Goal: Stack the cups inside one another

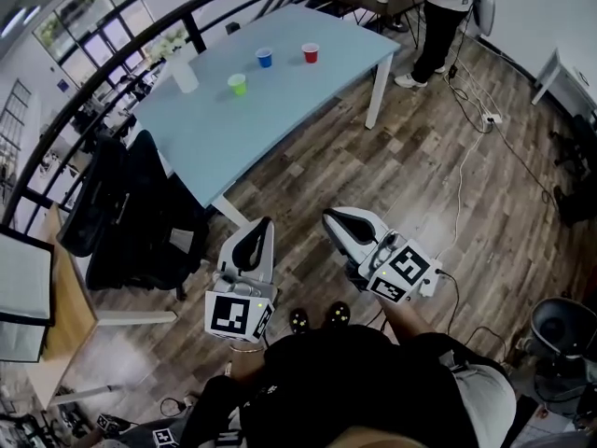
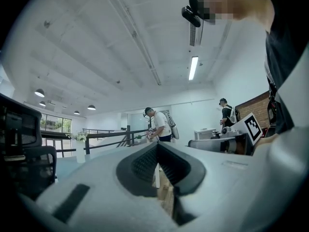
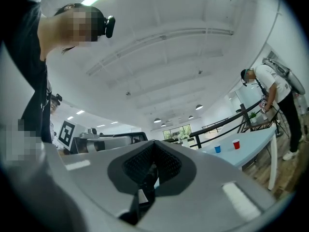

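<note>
Head view: both grippers are held low over the wood floor (image 1: 438, 185), well apart from the pale blue table (image 1: 280, 110). Three cups stand on that table, spaced out in a loose row and none inside another: the green cup (image 1: 237, 84) nearest, the blue cup (image 1: 264, 58) beyond it, the red cup (image 1: 310, 53) furthest right. A taller white container (image 1: 184, 71) stands left of the green one. The left gripper (image 1: 261, 230) and right gripper (image 1: 336, 222) sit side by side (each with its marker cube toward the person), and both point roughly toward the table. A black chair (image 1: 140, 213) is at the table's near left, and another person (image 1: 438, 7) stands past its far end.

Left gripper view: the left gripper (image 2: 157, 146) has its jaws pressed together at the tips, with nothing between them. Past them a person (image 2: 159, 124) stands by a railing.

Right gripper view: the right gripper (image 3: 153, 154) is likewise clenched on nothing. Off to its right, the blue cup (image 3: 217, 149) and red cup (image 3: 236, 144) show small on the distant table (image 3: 251, 151).
</note>
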Tool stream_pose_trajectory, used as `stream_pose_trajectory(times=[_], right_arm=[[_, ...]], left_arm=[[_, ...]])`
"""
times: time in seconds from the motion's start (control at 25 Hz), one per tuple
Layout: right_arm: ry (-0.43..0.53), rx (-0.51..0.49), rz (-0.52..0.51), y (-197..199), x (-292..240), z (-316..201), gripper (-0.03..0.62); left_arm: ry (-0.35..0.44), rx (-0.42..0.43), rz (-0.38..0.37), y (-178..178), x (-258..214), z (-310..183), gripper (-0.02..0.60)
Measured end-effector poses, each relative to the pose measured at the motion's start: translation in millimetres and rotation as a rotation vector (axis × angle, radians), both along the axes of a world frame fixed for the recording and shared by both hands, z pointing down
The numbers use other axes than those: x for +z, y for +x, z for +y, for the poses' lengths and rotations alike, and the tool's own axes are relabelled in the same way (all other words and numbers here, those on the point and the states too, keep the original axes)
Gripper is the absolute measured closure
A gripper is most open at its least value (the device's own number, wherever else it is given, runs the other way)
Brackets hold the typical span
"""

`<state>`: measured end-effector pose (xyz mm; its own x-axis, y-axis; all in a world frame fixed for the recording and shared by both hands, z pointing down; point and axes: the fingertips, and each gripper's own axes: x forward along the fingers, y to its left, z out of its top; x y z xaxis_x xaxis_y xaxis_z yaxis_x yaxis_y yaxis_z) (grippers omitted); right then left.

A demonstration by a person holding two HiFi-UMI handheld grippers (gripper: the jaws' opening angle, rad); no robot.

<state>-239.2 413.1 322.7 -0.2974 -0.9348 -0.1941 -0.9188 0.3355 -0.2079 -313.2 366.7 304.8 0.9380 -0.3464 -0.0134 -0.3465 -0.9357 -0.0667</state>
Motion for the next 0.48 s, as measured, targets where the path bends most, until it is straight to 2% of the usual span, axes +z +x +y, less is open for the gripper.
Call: stream_pose_trajectory(times=[0.48], right_arm=[[0.004,-0.054,-0.013,25.3,4.5,5.6,0.592]], left_arm=[[-0.007,-0.054,-0.016,22.3,5.3,7.5,0.597]])
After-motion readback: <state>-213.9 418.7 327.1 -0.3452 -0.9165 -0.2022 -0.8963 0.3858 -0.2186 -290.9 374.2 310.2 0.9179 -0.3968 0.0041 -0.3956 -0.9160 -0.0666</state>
